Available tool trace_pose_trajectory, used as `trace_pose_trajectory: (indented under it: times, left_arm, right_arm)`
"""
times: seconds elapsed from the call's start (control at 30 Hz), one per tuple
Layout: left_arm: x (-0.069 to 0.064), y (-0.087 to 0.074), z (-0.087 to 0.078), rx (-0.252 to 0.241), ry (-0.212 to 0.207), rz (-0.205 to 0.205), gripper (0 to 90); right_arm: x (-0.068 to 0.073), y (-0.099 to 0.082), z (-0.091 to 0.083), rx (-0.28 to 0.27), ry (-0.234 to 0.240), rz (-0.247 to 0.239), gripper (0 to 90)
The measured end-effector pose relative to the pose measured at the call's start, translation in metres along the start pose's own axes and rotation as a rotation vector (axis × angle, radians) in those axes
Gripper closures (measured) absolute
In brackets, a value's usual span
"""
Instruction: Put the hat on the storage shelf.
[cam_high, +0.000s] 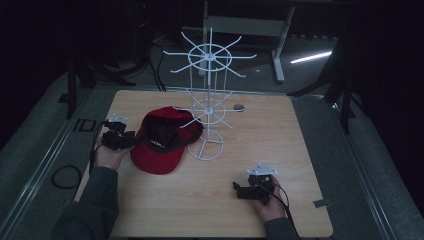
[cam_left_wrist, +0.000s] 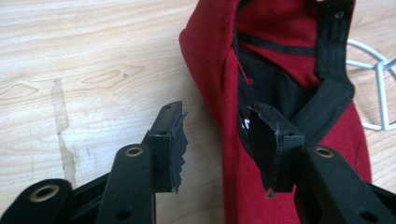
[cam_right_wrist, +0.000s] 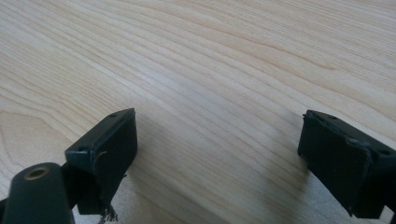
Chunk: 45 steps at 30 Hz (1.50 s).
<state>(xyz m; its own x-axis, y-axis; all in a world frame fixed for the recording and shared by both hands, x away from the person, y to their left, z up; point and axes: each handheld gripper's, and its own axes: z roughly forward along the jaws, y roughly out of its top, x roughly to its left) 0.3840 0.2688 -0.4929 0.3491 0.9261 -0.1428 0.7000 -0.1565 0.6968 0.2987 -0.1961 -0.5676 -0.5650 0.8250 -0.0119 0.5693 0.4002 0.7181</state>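
Two tongs are on the desk (cam_high: 280, 125) here, and all the action sits with the left one. The left tongs (cam_high: 131, 140) are at the near-left of the desk, right up against the left edge of the red cap (cam_high: 159, 152). The cap lies upside down, its black-lined inside facing up, left of the middle of the desk, and its far right side is tucked against the foot of the white wire rack (cam_high: 207, 107).

In the left gripper view, the left tongs (cam_left_wrist: 217, 144) stand about half open and straddle the cap's (cam_left_wrist: 210, 56) red edge: one jaw is outside it over bare wood, the other reaches inside by the black sweatband. There is a clear gap on the outside jaw, so the pads are not pressing on the fabric and nothing is gripped.

Over at the near right, the right tongs (cam_high: 237, 190) rest low on the desk in the person's hand, well apart from the cap. In the right gripper view the right tongs (cam_right_wrist: 217, 154) gape wide, with just wood grain between the jaws.
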Motion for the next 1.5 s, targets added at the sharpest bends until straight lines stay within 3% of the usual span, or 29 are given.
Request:
trace_pose_trajectory:
  times: [0.17, 0.23, 0.27, 0.4, 0.63, 0.77, 1.0, 1.5]
  left_arm:
    - [0.001, 0.002, 0.009, 0.02, -0.041, -0.009, 63.2]
    - [0.001, 0.001, 0.012, 0.026, -0.059, -0.005, 68.8]
    - [0.001, 0.001, 0.013, 0.03, -0.065, -0.009, 76.7]
    - [0.001, 0.001, 0.01, 0.0, -0.126, -0.044, 82.8]
    - [0.004, -0.001, 0.001, -0.025, -0.155, -0.072, 84.5]
    - [0.008, -0.002, -0.005, -0.042, -0.172, -0.111, 84.6]
    - [0.012, 0.003, -0.02, -0.084, -0.149, -0.145, 84.6]
    - [0.017, 0.023, -0.061, -0.2, -0.102, -0.17, 84.5]
  right_arm:
    - [0.0, 0.0, 0.0, 0.0, 0.0, 0.0, 11.7]
    - [0.0, 0.0, 0.0, 0.0, 0.0, 0.0, 11.7]
    - [0.0, 0.0, 0.0, 0.0, 0.0, 0.0, 11.7]
    - [0.0, 0.0, 0.0, 0.0, 0.0, 0.0, 11.7]
    - [0.0, 0.0, 0.0, 0.0, 0.0, 0.0, 11.7]
    - [0.0, 0.0, 0.0, 0.0, 0.0, 0.0, 11.7]
    - [0.0, 0.0, 0.0, 0.0, 0.0, 0.0, 11.7]
    - [0.0, 0.0, 0.0, 0.0, 0.0, 0.0, 11.7]
